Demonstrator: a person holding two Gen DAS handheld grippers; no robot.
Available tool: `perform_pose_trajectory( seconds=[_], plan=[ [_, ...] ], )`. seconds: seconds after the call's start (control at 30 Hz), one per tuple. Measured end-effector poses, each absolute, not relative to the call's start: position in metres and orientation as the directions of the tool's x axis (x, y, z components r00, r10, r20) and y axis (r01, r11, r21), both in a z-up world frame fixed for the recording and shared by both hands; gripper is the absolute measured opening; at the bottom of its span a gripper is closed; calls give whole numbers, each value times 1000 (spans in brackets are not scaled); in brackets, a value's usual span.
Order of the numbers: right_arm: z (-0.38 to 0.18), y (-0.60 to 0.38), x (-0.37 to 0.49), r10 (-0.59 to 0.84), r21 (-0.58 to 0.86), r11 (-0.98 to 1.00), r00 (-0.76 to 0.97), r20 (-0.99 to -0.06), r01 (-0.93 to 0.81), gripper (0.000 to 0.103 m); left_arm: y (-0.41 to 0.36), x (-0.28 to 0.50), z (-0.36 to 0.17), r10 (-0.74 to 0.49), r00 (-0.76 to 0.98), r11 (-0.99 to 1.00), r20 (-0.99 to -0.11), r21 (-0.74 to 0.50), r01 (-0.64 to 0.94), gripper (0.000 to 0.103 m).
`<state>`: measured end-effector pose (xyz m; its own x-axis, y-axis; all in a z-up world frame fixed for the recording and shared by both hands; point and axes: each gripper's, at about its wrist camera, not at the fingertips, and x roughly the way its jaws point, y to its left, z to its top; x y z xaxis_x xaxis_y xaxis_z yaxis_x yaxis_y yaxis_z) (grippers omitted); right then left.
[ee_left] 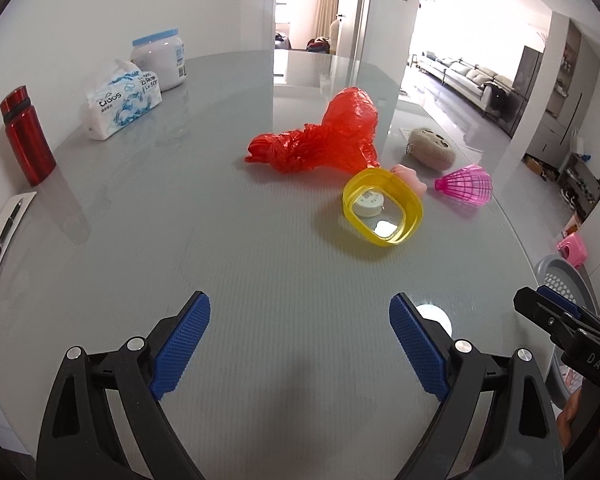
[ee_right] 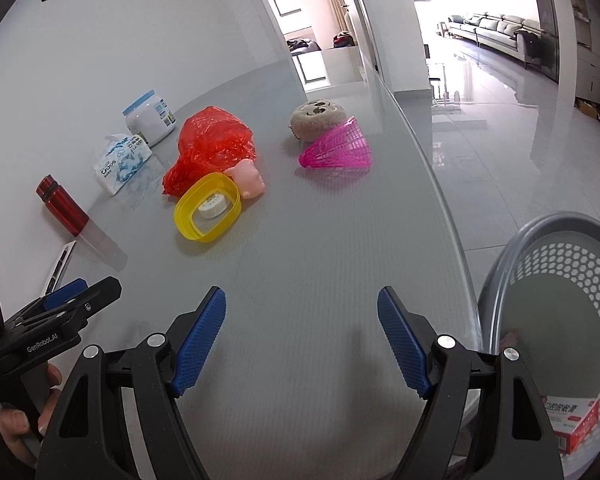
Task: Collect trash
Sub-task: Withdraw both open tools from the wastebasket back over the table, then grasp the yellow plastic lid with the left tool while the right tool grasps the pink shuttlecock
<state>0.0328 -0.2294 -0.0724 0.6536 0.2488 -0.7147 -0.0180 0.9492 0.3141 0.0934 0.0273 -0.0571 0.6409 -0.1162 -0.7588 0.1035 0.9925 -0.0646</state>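
Note:
A crumpled red plastic bag (ee_left: 328, 136) (ee_right: 212, 148) lies mid-table. In front of it is a yellow plastic lid (ee_left: 382, 208) (ee_right: 207, 212) with a white cap inside, and a pink toy (ee_left: 410, 180) (ee_right: 247, 179) beside it. A pink plastic shuttlecock-like cone (ee_left: 466, 185) (ee_right: 338, 148) and a beige plush (ee_left: 432, 147) (ee_right: 318, 117) lie further right. My left gripper (ee_left: 300, 344) and right gripper (ee_right: 302, 340) are both open and empty, low over the near table. A grey perforated bin (ee_right: 556, 304) (ee_left: 560, 280) stands off the table's right edge with a red-and-white box (ee_right: 572, 420) inside.
A red bottle (ee_left: 26, 136) (ee_right: 62, 206), tissue pack (ee_left: 120, 102) (ee_right: 120, 162) and white jar (ee_left: 160, 60) (ee_right: 148, 118) stand along the left wall. A pen on paper (ee_left: 4, 232) lies at the left edge. The glass table (ee_left: 220, 240) curves off to the right.

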Motion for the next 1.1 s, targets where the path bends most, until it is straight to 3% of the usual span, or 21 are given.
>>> perform_pose_trajectory(
  seconds=[0.53,0.87,1.0,1.1],
  plan=[
    [-67,-269,61,199,307,951,682,-704,40,75,-38,146,-74,-184,584,976,-791,-77,203,89],
    [-68,-282,64,216,334,941,683,-698,43,75,-55,183,-84,-170,568,981,-805,-84,175,89],
    [-67,-286,66,220,341,939,682,-697,46,75,-59,184,-85,-173,575,980,-800,-83,180,74],
    [-68,-286,70,221,345,937,681,-698,49,75,-59,181,-84,-181,583,978,-792,-81,193,72]
  ],
)
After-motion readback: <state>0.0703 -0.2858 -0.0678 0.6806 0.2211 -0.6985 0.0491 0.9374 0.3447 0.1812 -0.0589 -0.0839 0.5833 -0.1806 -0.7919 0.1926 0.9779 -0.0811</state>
